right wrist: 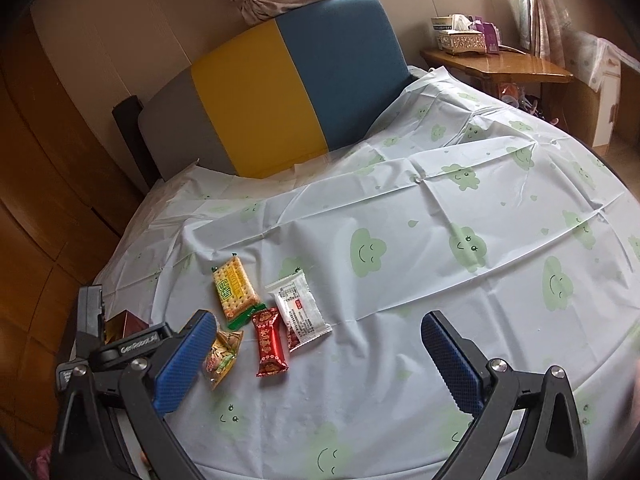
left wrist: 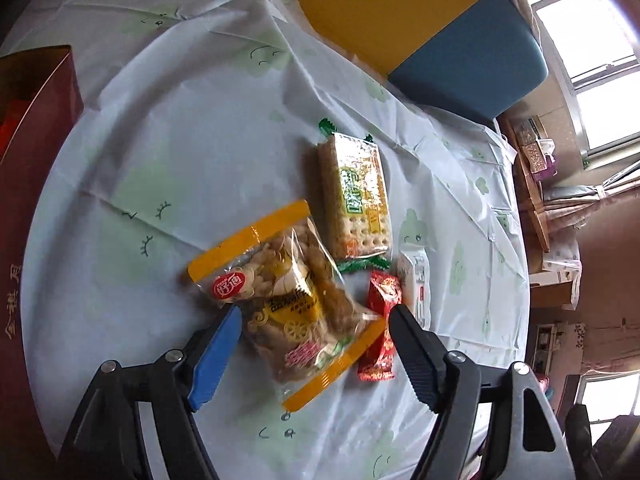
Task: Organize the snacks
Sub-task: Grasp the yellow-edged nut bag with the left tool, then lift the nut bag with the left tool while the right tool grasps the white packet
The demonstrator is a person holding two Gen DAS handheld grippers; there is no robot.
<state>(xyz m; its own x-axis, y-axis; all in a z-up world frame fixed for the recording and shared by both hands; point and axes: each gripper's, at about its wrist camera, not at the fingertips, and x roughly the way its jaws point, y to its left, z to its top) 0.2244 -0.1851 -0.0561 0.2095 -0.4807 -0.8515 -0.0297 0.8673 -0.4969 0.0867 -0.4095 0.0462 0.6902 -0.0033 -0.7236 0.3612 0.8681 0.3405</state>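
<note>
Four snacks lie close together on a white cloth with green clouds. A clear bag of fried twists with yellow bands sits between the fingers of my left gripper, which is open, its pads off the bag. Beyond it is a cracker pack; to its right are a red packet and a white packet. My right gripper is open and holds nothing, above the cloth near the red packet and white packet. Its left finger partly hides the twist bag.
A dark red box stands at the cloth's left edge. A yellow and blue padded panel rises behind the cloth. A wooden side table with a tissue box stands at the back right. Wooden cabinets line the left.
</note>
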